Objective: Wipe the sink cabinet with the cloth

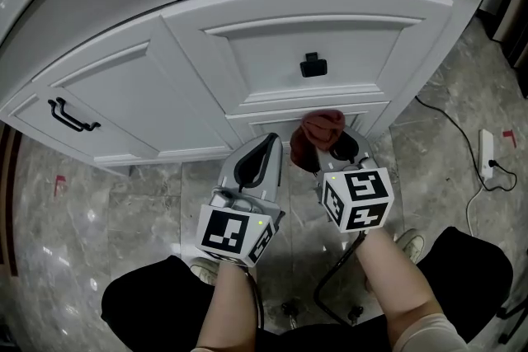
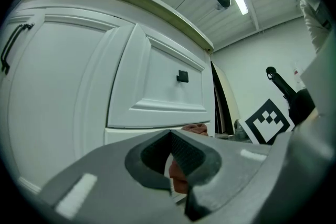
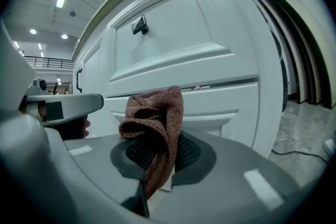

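Pinching the cloth (image 3: 155,118): the right claw (image 3: 157,162) is clamped on its lower end, a pad on either side, with the rest of the fabric bunched up and out past the tips. Sensible grip, I'd say: a wad out front gives a soft face to press on the paint and keeps the claw plastic off it.

The cloth's long axis runs along the jaws, and the free folded end points at the sink cabinet (image 1: 165,86). In the right gripper view it stands roughly upright from the pinch, top lolling left. The head view puts it at the cabinet's bottom edge, toward the right corner, directly under the raised panel with the black knob (image 1: 313,64). Touching the rail or just short of it, can't tell.

The left claw (image 1: 266,146) is pressed together on nothing, just beside the right one, tips also aimed at the bottom edge. My read: it's idle, held close but out of the wipe path. The door with the bar handle (image 1: 73,115) sits well apart to the left. How much of the front is already wiped, no way to judge.
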### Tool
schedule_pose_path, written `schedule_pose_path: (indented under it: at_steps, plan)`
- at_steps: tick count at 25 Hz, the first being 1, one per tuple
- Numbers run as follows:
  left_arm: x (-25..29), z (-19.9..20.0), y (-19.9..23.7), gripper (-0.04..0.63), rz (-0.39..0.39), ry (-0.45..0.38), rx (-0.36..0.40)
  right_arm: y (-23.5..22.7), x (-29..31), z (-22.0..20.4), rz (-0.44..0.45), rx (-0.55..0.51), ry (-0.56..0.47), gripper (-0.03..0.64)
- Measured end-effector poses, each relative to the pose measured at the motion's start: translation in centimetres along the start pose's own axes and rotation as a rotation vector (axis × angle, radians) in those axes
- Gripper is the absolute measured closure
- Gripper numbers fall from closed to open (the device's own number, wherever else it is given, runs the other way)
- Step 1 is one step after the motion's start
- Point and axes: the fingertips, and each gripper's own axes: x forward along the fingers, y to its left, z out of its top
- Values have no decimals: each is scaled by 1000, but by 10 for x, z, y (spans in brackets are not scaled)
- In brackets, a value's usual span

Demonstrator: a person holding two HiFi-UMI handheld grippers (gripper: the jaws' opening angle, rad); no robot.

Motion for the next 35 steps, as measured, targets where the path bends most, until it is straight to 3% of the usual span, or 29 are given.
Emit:
schedule_pose_path:
  at_steps: [5,14,21,23,28,33,35]
  plan:
    - [13,-3,-22,594,-40,-3,10,-33,-18,6,-80,65,-31,531]
    - [27,-17,-54,595,-100,9,30,-84,-48,27,-188,92,-111,534]
    - [20,-27,-47,595,-80,19,-9,-109,-67,25,-302,160,-152,537]
    - [13,-30,-38,595,-59,15,-6,-93,-63,25,-269,139,-157,537]
    - [-13,-36,4,594,40,31,17,-13,-33,14,-83,88,-130,535]
    - [-46,-26,57,595,164,-25,-91,58,2,-15,37,59,-63,535]
    - [-55,-27,68,595,183,-28,-98,79,16,-31,70,59,-29,535]
